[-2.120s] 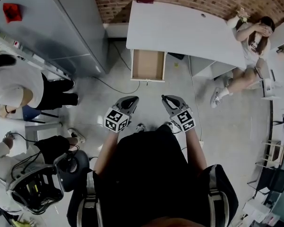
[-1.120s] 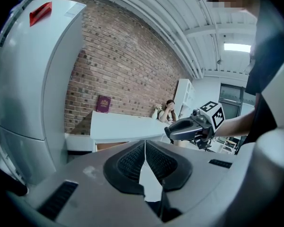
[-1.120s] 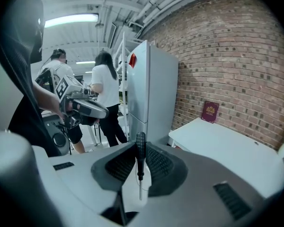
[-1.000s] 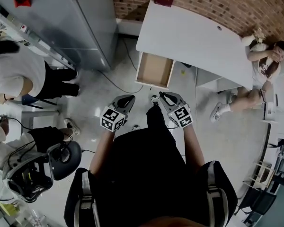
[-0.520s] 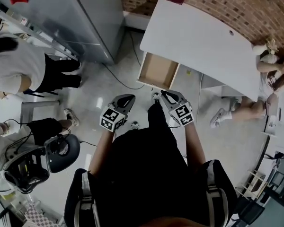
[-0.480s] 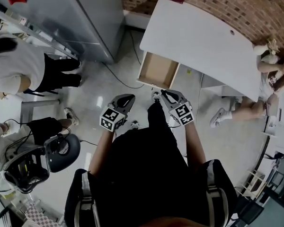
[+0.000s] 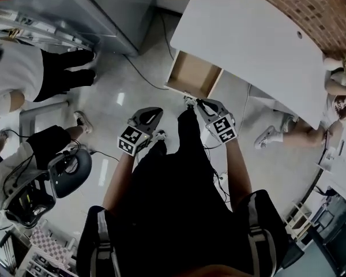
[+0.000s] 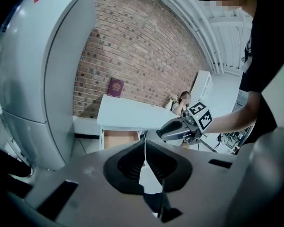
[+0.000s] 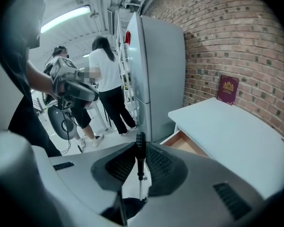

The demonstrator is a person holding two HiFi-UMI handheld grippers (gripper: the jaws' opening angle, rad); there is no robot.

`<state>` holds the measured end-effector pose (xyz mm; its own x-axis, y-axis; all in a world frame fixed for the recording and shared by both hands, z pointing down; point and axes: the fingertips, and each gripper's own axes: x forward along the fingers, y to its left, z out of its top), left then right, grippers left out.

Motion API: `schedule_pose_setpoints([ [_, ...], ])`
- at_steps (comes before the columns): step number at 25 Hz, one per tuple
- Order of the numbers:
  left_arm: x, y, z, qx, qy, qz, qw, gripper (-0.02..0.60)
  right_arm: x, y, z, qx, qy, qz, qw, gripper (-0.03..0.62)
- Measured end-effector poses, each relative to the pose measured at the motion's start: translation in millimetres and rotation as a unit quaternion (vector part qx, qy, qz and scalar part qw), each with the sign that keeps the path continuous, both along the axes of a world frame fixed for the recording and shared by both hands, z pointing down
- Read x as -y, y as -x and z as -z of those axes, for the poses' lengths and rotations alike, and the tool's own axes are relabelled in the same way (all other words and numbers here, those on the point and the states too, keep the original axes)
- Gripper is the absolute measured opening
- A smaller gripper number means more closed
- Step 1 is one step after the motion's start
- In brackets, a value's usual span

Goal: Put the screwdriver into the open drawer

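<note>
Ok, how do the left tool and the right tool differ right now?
The right tool grips the screwdriver between its jaws; the left tool has its jaws together with nothing in them. In the head view the right tool sits close by the front of the open drawer, while the left tool is farther from it. Both point toward that drawer.

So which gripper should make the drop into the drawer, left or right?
Right. The right gripper is clamped on the screwdriver and sits nearer the open drawer; the left gripper is shut on nothing, off to the side.
</note>
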<state>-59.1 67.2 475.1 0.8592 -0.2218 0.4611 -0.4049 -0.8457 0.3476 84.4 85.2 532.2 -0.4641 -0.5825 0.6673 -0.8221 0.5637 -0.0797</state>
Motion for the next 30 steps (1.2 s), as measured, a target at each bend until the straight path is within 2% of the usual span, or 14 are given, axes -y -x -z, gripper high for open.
schedule_pose_setpoints([
  [13, 26, -4, -51, 0.026, 0.047, 0.039, 0.9978, 0.02, 42, -14, -104, -0.01, 0.076, 0.062, 0.995, 0.121],
  [20, 30, -1, -82, 0.036, 0.075, 0.07, 0.9941, 0.02, 60, -14, -176, -0.023, 0.12, 0.104, 0.987, 0.121],
  [30, 30, 2, -100, 0.039, 0.083, 0.111, 0.9895, 0.02, 65, -20, -263, -0.051, 0.168, 0.15, 0.973, 0.121],
])
